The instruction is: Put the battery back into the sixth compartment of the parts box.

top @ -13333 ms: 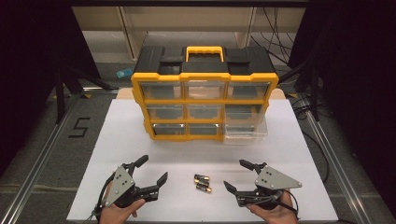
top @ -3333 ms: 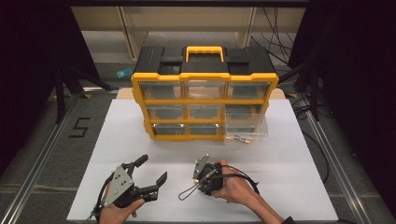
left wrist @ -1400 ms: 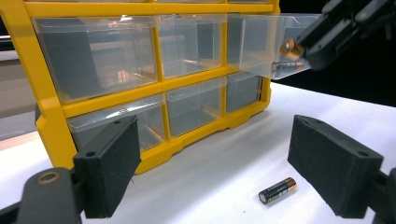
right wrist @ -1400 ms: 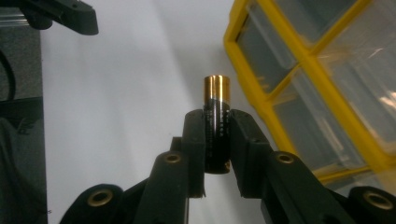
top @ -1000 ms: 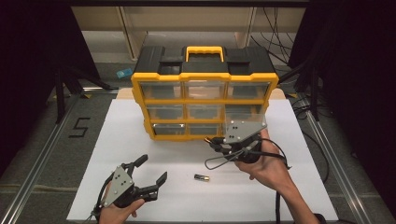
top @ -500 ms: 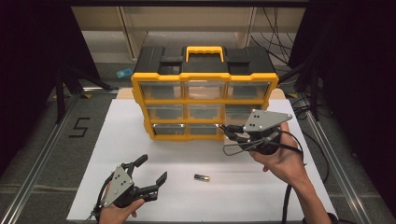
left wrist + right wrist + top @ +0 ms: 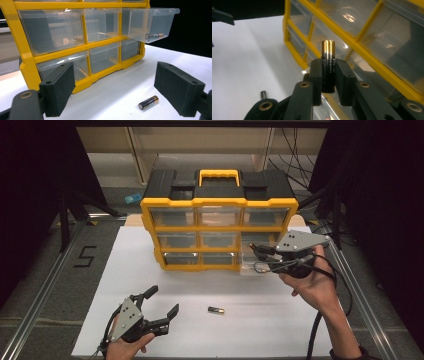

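Observation:
A yellow and black organizer (image 7: 218,215) with clear drawers stands at the back of the white table. Its middle-row right drawer (image 7: 150,23) is pulled out, and a battery (image 7: 154,35) lies inside. My right gripper (image 7: 255,254) hovers at that drawer's front, shut on a black and gold battery (image 7: 328,50) that stands upright between the pads. Another battery (image 7: 216,310) lies loose on the table. My left gripper (image 7: 163,300) rests open near the front left, with that loose battery (image 7: 148,102) just ahead of its right jaw.
The white table top (image 7: 125,270) sits on a metal frame with rails along both sides. A floor marking "5" (image 7: 85,256) is off to the left. A cable (image 7: 320,330) trails from the right gripper along the forearm.
The right gripper took one of two batteries off the table and carried it up and right to the pulled-out drawer. One battery stays on the table. The left gripper has not moved.

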